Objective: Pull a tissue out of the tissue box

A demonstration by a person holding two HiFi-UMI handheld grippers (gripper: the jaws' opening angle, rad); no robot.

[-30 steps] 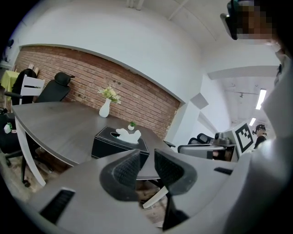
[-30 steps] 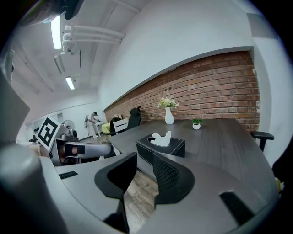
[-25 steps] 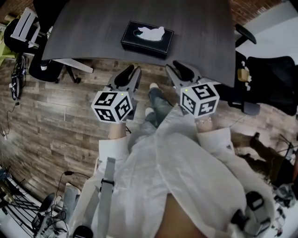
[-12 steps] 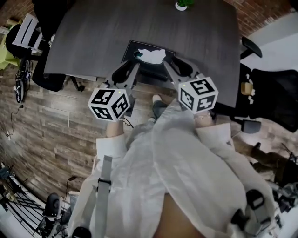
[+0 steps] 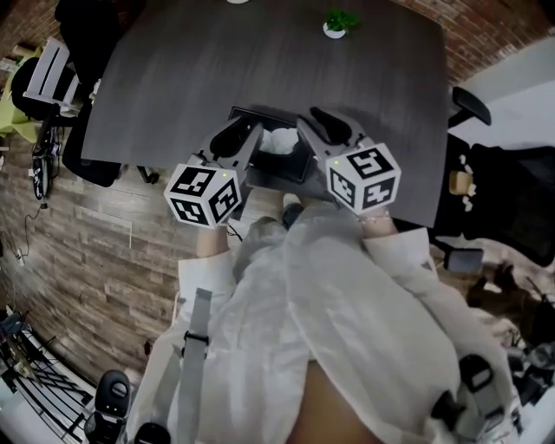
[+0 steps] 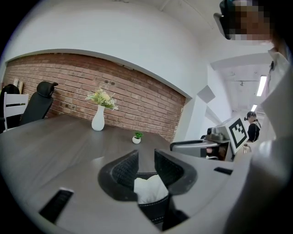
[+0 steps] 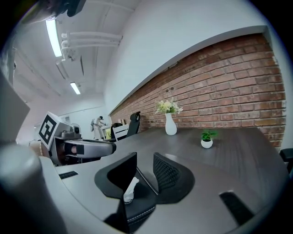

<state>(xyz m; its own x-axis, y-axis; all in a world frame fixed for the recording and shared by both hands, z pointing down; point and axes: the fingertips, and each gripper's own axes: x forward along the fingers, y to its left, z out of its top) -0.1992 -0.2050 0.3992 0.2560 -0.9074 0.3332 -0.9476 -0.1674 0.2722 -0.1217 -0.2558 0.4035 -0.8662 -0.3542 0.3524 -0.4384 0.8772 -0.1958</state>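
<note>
Tissue: a white tuft (image 5: 279, 139) stands up out of the slot, between the two grippers' tips and a little below them; neither touches it.
Tissue box: black (image 5: 293, 166), lying flat at the table's near edge, under and between both grippers.
Left gripper: (image 5: 239, 132) just left of the tuft, jaws partly apart, nothing held; in its own view the tuft shows in the gap, beyond the pads.
Right gripper: (image 5: 323, 123) just right of the tuft, over the box's right end, jaws partly apart and empty.
Step in hand: the approach, as I judge it; no pinch yet.
Doing it well: lower one gripper until its pads straddle the tuft low down, close firmly, then draw straight up; rest the other gripper on the box lid so the light box stays put.
Table: dark grey (image 5: 173, 78); a small potted plant (image 5: 334, 24) sits well beyond the grippers.
</note>
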